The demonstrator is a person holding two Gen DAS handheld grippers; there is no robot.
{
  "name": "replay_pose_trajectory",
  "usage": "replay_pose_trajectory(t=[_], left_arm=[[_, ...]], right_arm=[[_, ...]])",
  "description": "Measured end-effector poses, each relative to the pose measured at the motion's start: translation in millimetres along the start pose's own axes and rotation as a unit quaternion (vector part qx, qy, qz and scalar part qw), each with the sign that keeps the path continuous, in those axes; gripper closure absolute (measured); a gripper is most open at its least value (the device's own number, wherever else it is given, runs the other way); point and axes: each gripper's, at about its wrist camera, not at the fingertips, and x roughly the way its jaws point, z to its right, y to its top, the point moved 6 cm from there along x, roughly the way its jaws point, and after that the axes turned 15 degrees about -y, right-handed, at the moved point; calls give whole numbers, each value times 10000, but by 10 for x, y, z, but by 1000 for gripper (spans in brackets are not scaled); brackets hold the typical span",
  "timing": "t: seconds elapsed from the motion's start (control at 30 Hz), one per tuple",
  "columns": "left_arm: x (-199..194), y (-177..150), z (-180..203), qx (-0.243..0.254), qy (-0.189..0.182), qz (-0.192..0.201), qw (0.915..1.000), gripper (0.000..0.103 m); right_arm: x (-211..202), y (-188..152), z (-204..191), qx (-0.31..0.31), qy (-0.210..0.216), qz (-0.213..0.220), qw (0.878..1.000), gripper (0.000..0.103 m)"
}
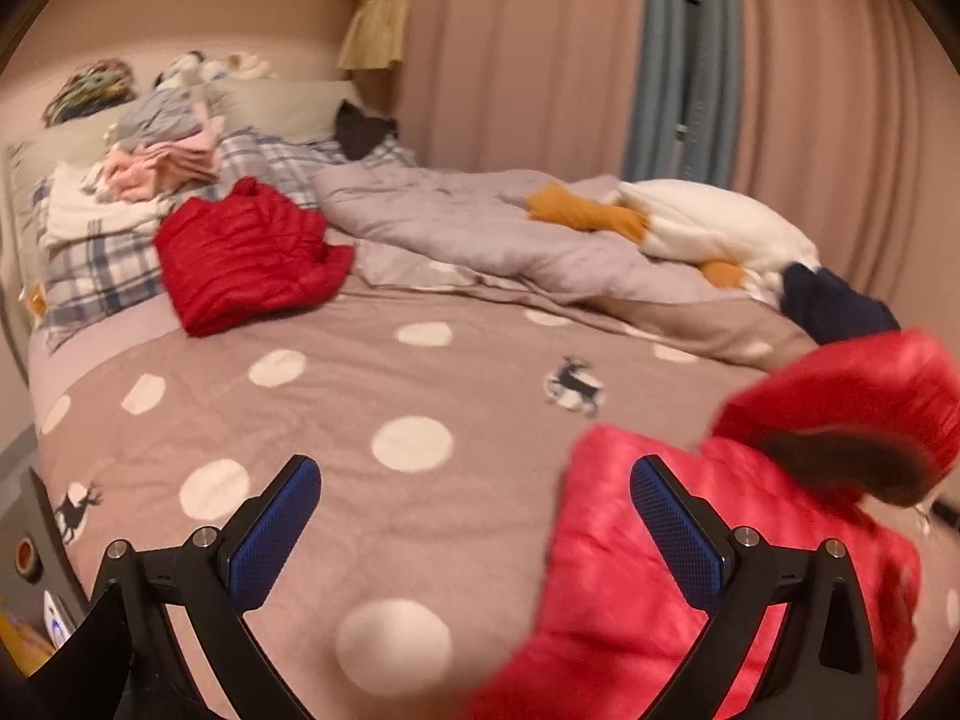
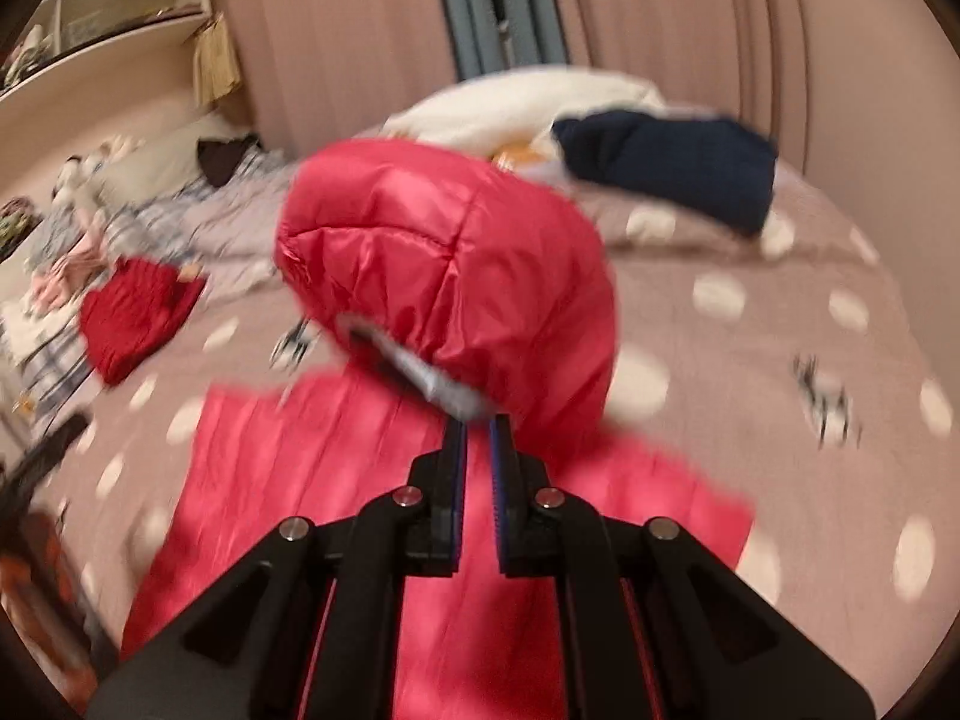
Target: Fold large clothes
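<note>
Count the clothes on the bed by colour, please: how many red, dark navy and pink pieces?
Red: 2, the puffer jacket held up in front and the folded red garment.
Dark navy: 1.
Pink: 1 folded pile.
Total: 4.

Left gripper spread wide, right gripper pinched closed.

The left gripper point(image 1: 474, 516) tilts downward over the near part of the bed, its two blue-padded fingers point(image 1: 279, 531) set far apart, with no pad pressing on anything. The right gripper point(image 2: 479, 426) also angles down, its black fingers point(image 2: 453, 480) drawn nearly together with only a thin slit between the pads, their tips nipping the rim of the pink jacket's hood point(image 2: 444, 264).
</note>
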Motion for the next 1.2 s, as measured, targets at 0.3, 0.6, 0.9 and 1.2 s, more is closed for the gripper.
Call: replay_pose_trajectory(t=[0.3, 0.6, 0.9, 1.2], left_arm=[[83, -170, 575, 186, -826, -442, 9954, 1], [502, -153, 1002, 61, -1420, -585, 9881, 1], [1461, -390, 1283, -1774, -3120, -1716, 9175, 1], [1688, -670, 1406, -1216, -2925, -2151, 9238, 63]], right_arm=[[23, -628, 211, 28, -79, -777, 9969, 79], [15, -375, 127, 1191, 498, -662, 9894, 26], [723, -171, 149, 2979, 1224, -1171, 9394, 8], [915, -413, -31, 2137, 445, -993, 9708, 73]])
